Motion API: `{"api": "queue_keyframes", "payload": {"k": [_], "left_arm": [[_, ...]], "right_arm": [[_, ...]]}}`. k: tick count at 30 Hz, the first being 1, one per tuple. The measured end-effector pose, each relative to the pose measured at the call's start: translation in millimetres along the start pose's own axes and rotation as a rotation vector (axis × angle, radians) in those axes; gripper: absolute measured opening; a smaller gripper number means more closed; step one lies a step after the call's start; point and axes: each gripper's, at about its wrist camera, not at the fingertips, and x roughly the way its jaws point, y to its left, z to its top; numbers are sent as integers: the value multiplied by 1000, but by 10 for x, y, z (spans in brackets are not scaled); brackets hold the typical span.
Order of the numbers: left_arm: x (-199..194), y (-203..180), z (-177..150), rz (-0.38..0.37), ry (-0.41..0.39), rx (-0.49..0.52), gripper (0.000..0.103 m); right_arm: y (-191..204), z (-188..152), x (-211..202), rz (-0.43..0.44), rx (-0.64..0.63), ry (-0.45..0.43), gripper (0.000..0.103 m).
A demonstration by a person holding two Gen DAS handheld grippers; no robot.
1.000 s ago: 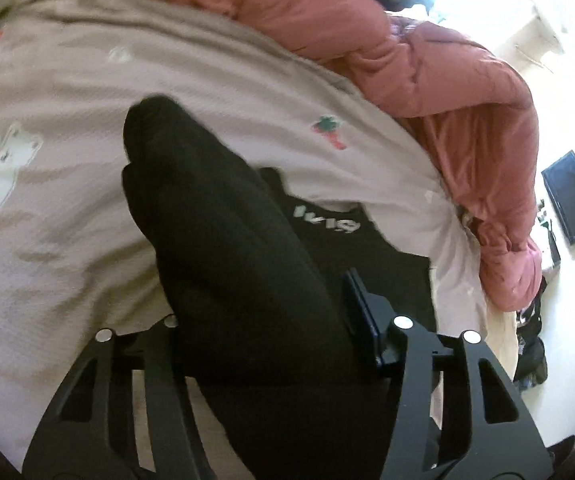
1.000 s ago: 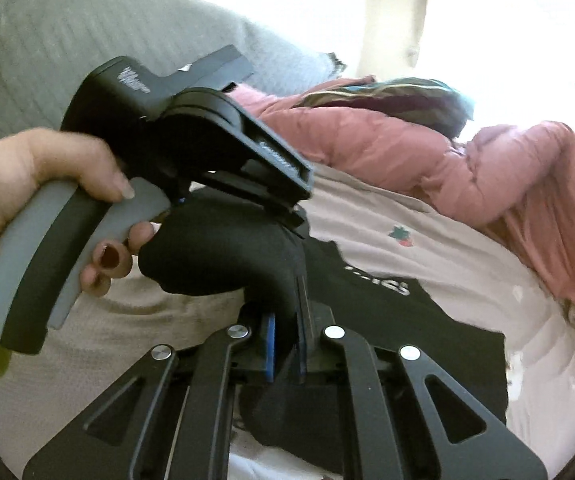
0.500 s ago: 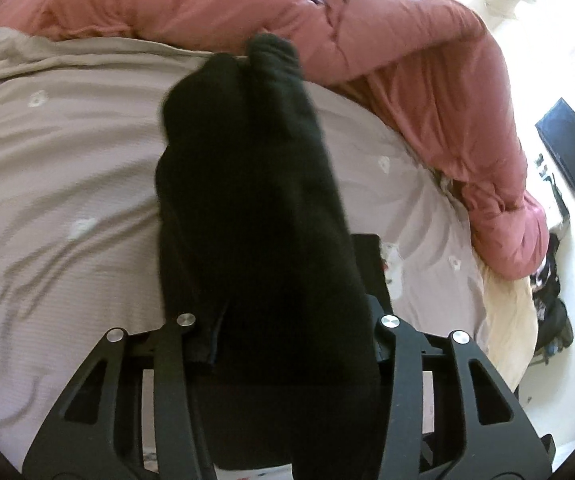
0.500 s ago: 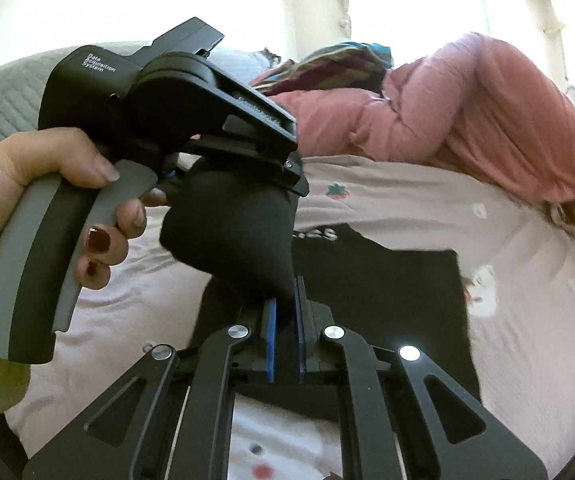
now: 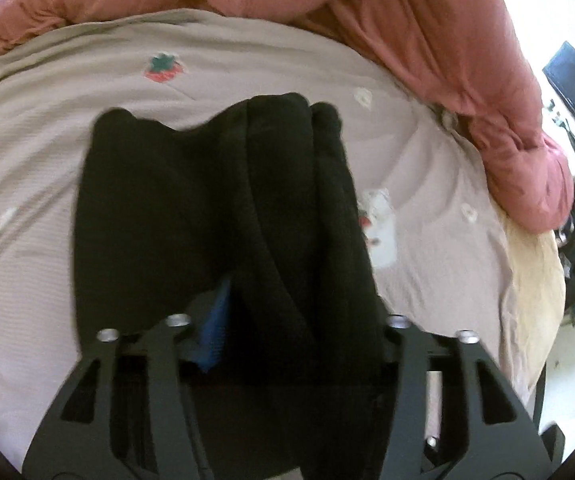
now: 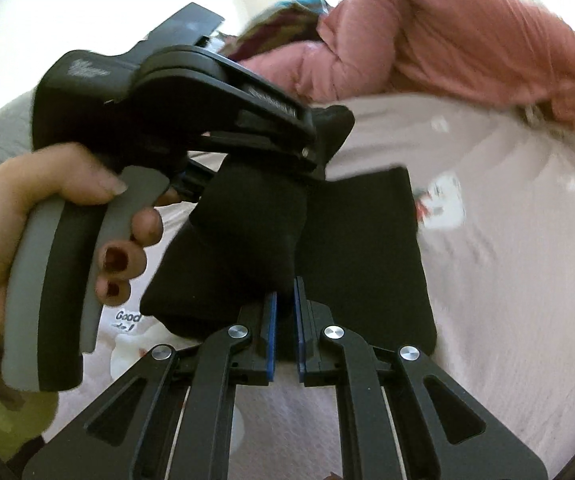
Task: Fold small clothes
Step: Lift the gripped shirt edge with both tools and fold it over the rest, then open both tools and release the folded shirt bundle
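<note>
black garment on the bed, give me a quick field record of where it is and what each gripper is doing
garment: black garment, partly folded, one end lifted
surface: printed bedsheet
left gripper: jaws opening, black fabric between them
right gripper: shut on a fold of the garment
left hand: on the grey handle of the left gripper
behind: pink duvet bunched along the far edge of the sheet

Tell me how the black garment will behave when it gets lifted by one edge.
The black garment will probably sag: it already bunches and drapes between the right gripper and left gripper. Likely light, hanging from small pinches. The knit looks grippy, so slipping seems unlikely, though the left jaws are opening with cloth between them.
</note>
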Motion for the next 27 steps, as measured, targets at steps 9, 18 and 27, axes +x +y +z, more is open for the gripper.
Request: {"api": "queue_keyframes", "payload": {"k": [9,18,27], "left_arm": [[-424,251,-213,-62,-118,-47,71],[-437,556,-589,153,-99,23,71],[-660,459,-835,142,-126,65,75]], "right_arm": [[-434,-189,-50,31,210,56,0],[-475,-257,-198,45,239,73,4],[-175,-167,-559,-56,51,10,62]]}}
